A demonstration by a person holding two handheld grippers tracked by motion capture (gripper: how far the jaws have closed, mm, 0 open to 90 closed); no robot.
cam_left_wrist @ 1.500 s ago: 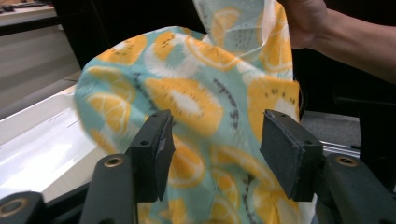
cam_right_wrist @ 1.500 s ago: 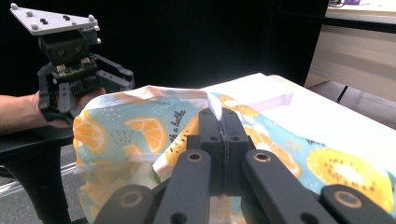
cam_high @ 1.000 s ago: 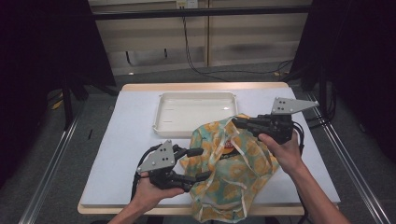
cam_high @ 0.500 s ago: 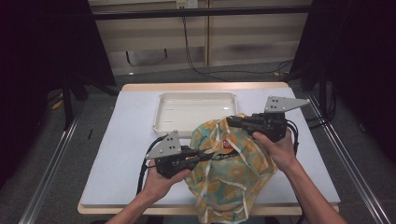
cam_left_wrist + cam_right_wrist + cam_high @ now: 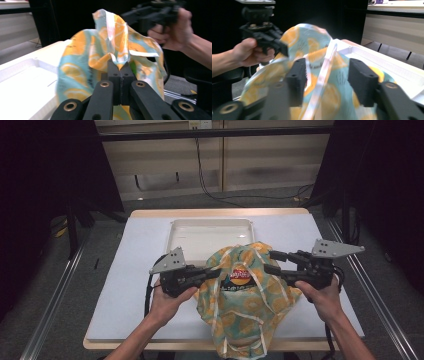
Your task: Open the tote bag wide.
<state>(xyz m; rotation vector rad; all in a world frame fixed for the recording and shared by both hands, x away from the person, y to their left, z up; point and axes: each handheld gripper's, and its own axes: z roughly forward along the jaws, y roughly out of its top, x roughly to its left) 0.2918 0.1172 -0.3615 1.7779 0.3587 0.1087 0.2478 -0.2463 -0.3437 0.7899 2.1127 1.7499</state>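
A teal cloth bag (image 5: 250, 312) printed with orange slices lies at the table's front middle, and a snack packet (image 5: 240, 276) shows in its mouth. My left gripper (image 5: 216, 272) is shut on the bag's left rim; in the left gripper view the pads (image 5: 120, 67) pinch a fold of the bag (image 5: 82, 57). My right gripper (image 5: 270, 261) is at the bag's right rim. Its jaws have just been opening and now stand apart (image 5: 327, 72), with the bag's white strap (image 5: 324, 67) loose between them and untouched.
A shallow white tray (image 5: 207, 237) sits just behind the bag, and its wall (image 5: 372, 58) is close beyond my right jaws. The white table top (image 5: 135, 270) has room at the left. Dark floor and a metal rail (image 5: 50, 295) flank the table.
The left gripper has moved toward the bag's rim and shut on it. The right gripper has drawn to the right and its jaws have parted. The bag's mouth is pulled wider.
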